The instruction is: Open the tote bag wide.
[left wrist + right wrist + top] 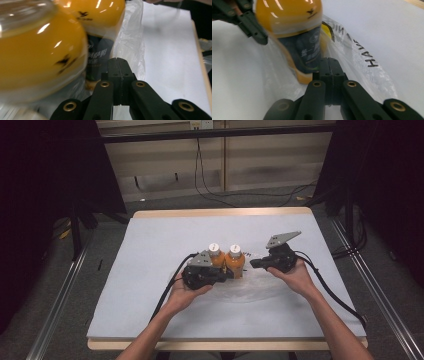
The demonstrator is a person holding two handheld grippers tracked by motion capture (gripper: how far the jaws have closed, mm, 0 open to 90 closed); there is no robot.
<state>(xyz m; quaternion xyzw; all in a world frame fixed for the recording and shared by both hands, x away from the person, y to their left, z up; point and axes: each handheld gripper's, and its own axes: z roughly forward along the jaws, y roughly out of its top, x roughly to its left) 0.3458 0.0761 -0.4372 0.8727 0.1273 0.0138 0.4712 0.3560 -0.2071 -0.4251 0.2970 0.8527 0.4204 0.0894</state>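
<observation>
Two orange juice bottles with white caps, the left bottle (215, 256) and the right bottle (235, 260), stand side by side on a clear plastic bag (256, 287) at the table's middle. My left gripper (230, 273) lies low against the left bottle's base, jaws pressed together. From the right, my right gripper (253, 264) points at the right bottle, also shut. In the left gripper view the shut tips (119, 60) sit by bag film (132, 37), with a bottle (42, 50) very close. The right gripper view shows shut tips (330, 59) before a bottle (294, 25) on the lettered bag (364, 58). Whether film is pinched I cannot tell.
A white sheet (150, 270) covers the wooden table. Cables (330, 290) trail from both grippers toward the person. Dark stands and floor cables lie beyond the far edge. The other gripper's jaw (249, 22) shows at the upper left of the right gripper view.
</observation>
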